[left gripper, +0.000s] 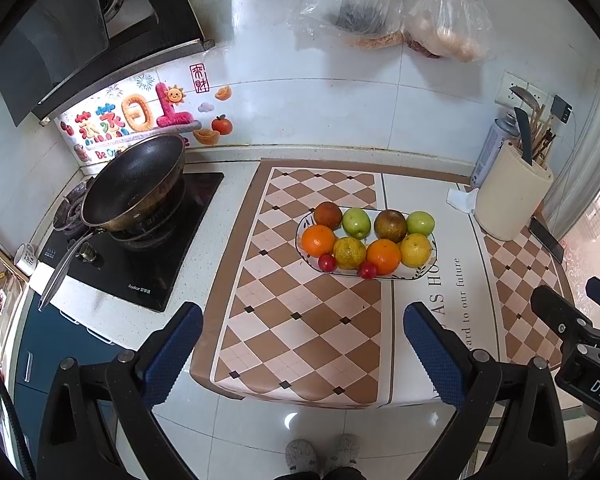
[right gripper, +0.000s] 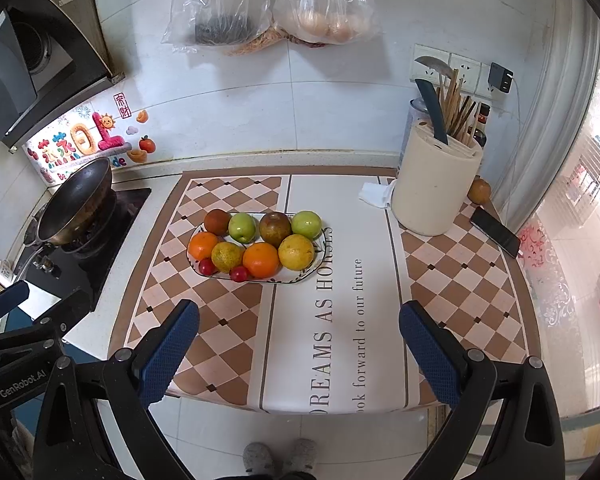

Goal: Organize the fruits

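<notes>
A white oval plate [left gripper: 302, 227] [right gripper: 320, 258] sits on the patterned counter mat and holds several fruits in rows. The back row has two brown fruits [left gripper: 328, 215] and two green apples [left gripper: 356, 222] [right gripper: 242, 227]. In front lie two oranges [left gripper: 318, 240] [right gripper: 261, 259], two yellow citrus [left gripper: 416, 249] [right gripper: 296, 252] and two small red fruits [left gripper: 327, 262] [right gripper: 239, 273]. Both grippers hang back from the counter's front edge. My left gripper [left gripper: 303, 344] is open and empty. My right gripper [right gripper: 299, 340] is open and empty too.
A black wok [left gripper: 134, 184] rests on the stove at the left. A cream utensil holder [right gripper: 436, 188], a crumpled tissue [right gripper: 376, 194], a lone brown fruit [right gripper: 479, 191] and a phone [right gripper: 495, 231] stand at the right. Plastic bags [right gripper: 276, 4] hang on the wall. A person's feet [right gripper: 280, 456] show below.
</notes>
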The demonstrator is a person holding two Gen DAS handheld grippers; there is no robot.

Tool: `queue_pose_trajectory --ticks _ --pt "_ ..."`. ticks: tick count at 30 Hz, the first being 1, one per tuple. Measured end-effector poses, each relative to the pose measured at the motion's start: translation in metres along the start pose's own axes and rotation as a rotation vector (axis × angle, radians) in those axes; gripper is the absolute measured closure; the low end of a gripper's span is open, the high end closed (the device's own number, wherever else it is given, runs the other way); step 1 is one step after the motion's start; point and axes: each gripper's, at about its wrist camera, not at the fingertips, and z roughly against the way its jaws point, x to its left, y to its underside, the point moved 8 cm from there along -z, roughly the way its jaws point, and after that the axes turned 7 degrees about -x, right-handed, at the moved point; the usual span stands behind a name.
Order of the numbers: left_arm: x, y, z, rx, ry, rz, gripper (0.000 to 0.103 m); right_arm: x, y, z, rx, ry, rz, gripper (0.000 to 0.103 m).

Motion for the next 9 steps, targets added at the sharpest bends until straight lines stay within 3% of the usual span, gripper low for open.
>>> queue_pose_trajectory --ticks 9 --pt "-0.0031 -0.0035 0.0059 -0.024 0.002 -0.008 0.000 -0.0022 0.0013 0.0016 0.002 -0.003 0.004 0.001"
